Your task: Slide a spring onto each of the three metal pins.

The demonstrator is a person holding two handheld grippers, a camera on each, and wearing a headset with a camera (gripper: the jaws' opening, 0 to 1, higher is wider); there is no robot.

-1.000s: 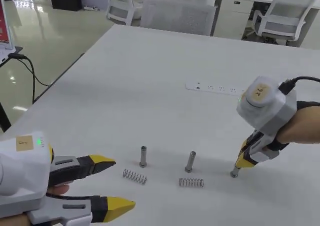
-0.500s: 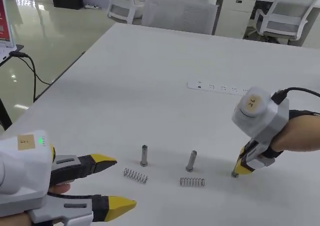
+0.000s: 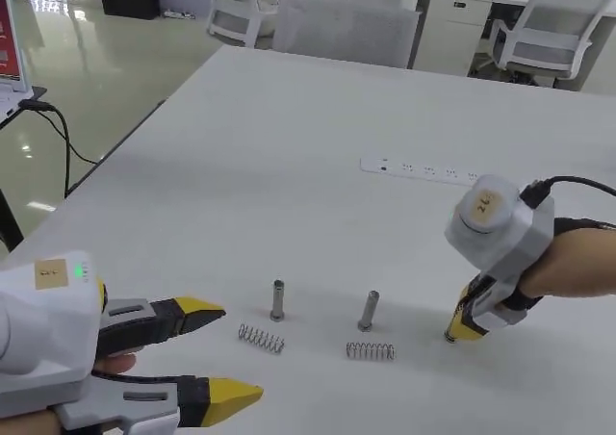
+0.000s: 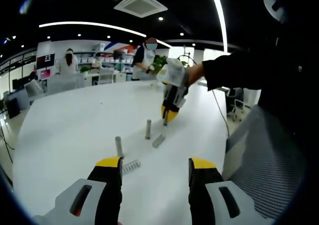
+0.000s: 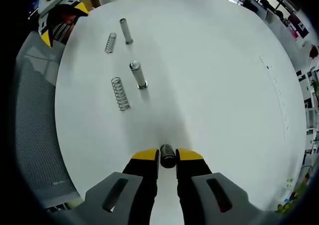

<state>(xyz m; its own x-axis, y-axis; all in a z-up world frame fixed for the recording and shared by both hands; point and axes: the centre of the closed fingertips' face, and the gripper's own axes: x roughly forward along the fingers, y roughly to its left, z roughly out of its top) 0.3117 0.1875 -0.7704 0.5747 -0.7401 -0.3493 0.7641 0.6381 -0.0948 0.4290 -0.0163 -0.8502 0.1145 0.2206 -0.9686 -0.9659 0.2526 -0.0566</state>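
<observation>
Two bare metal pins (image 3: pixel 277 300) (image 3: pixel 368 311) stand upright near the front of the white table (image 3: pixel 289 166). A loose spring lies in front of each (image 3: pixel 260 338) (image 3: pixel 370 350). Right of them, my right gripper (image 3: pixel 465 327) points down at the table, over what looks like a third pin's base (image 3: pixel 449 336). In the right gripper view, the gripper (image 5: pixel 167 155) is shut on a spring (image 5: pixel 167 157), seen end-on. My left gripper (image 3: pixel 239 351) is open at the front left, with nothing between its fingers. The left gripper view has both pins (image 4: pixel 119 147) (image 4: pixel 148 129) ahead of it.
A white power strip (image 3: pixel 419 171) lies on the table behind the pins. Office chairs (image 3: pixel 342 26) stand along the far edge. A black cable (image 3: pixel 58 132) hangs off to the left of the table. People stand in the background of the left gripper view.
The right gripper's body has sunk and tilted a little to the left while its tips stay at the right-hand pin. The left gripper, pins and loose springs have not moved.
</observation>
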